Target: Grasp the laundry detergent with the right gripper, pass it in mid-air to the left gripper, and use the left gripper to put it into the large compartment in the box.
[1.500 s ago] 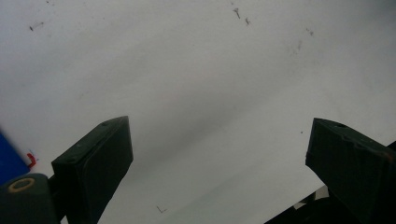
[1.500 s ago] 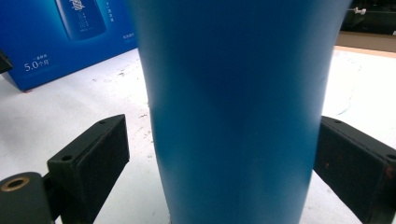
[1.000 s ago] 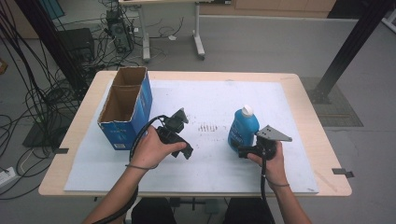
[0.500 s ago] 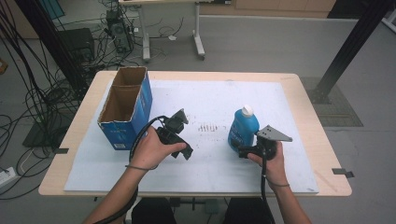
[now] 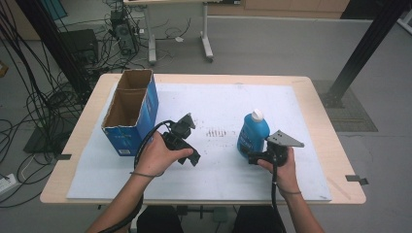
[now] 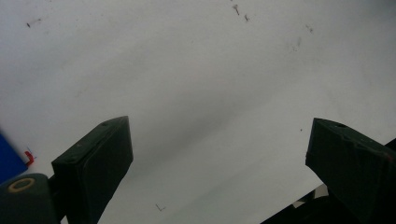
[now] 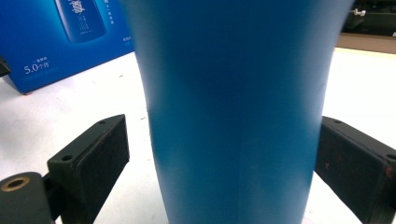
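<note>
A blue bottle point(image 5: 252, 133) with a white cap stands upright on the white sheet at centre right. My right gripper point(image 5: 251, 156) is level at its base, open, with one jaw on each side. In the right gripper view the bottle point(image 7: 233, 116) stands between the jaws of my right gripper point(image 7: 224, 140); a gap shows beside the left jaw, and the right jaw is at the bottle's edge. My left gripper point(image 5: 193, 156) hovers left of centre, tilted down. Its view looks on the bare sheet, and the left gripper point(image 6: 219, 154) is open with nothing between the jaws.
An open blue cardboard box point(image 5: 128, 114) stands at the left of the table, close to my left hand; it also shows behind the bottle as the box point(image 7: 56, 37). The white sheet point(image 5: 218, 102) covers most of the wooden table point(image 5: 335, 160). Faint pen marks point(image 5: 216, 132) lie mid-sheet.
</note>
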A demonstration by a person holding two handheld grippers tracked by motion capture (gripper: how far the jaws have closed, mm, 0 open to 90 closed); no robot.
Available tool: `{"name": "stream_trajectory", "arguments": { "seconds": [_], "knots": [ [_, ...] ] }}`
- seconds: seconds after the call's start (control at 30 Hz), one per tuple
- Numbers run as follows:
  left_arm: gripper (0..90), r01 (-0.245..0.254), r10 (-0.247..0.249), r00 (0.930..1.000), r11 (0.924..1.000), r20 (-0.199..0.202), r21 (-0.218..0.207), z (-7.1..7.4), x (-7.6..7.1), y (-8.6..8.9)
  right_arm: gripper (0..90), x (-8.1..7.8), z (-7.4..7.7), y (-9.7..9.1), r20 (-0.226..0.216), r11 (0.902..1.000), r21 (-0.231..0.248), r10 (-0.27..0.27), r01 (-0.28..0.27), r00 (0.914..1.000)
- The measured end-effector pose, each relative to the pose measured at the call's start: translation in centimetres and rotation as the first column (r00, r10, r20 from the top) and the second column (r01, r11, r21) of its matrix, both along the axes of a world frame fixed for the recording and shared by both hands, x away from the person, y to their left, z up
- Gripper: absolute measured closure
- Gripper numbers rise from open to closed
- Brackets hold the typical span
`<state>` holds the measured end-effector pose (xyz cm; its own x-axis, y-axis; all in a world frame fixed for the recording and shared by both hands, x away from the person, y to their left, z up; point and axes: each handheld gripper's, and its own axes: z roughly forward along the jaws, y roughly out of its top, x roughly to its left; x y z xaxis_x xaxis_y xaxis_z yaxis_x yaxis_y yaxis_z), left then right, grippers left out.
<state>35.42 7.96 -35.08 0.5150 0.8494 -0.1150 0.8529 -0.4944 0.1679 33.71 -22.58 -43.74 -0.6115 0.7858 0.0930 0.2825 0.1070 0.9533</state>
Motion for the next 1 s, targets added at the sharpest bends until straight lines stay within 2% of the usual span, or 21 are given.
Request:
{"name": "stream_trajectory", "arguments": {
  "seconds": [1.0],
  "knots": [
    [7.7,0.002,-0.002,1.0,1.0,-0.002,0.003,-0.17,-0.15,-0.07,6.8,-0.09,0.12,-0.26,0.004,1.0,0.003,-0.002,0.002,1.0]
  ]
}}
